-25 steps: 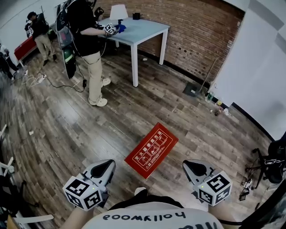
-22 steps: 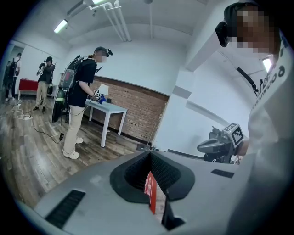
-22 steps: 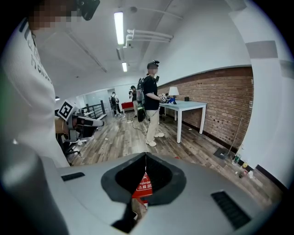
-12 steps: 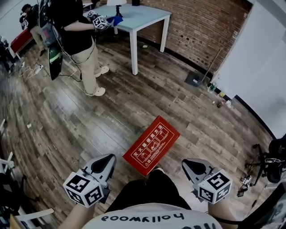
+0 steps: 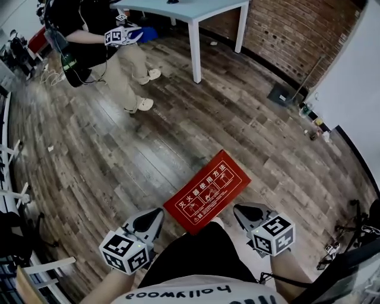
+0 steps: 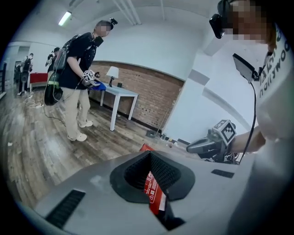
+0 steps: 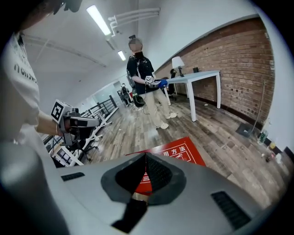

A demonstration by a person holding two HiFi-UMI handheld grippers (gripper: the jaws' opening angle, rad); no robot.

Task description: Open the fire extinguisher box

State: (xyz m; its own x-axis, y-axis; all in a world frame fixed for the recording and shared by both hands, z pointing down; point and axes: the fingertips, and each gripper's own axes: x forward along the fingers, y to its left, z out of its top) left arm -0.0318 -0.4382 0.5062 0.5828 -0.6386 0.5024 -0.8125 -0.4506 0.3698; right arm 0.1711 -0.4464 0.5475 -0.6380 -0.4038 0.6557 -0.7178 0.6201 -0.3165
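A flat red fire extinguisher box (image 5: 208,190) with white print lies shut on the wooden floor, just ahead of my knees. My left gripper (image 5: 152,217) hovers by the box's near left corner, and its jaws meet at the tip with nothing held. My right gripper (image 5: 242,211) hangs by the near right edge, also shut and empty. In the left gripper view the box (image 6: 154,193) shows through the gap behind the closed tips (image 6: 149,154). In the right gripper view the box (image 7: 178,153) lies just past the shut jaws (image 7: 146,155). Neither gripper touches the box.
Another person (image 5: 101,41) with grippers of their own stands by a pale blue table (image 5: 196,12) at the back. A brick wall (image 5: 285,35), a dustpan (image 5: 279,95) and small bottles (image 5: 314,126) line the right. Chair legs (image 5: 350,228) stand at the far right.
Both grippers have dropped toward the floor and closed in on the box's near end. The box now looks larger and nearer. The other person has shifted by the table.
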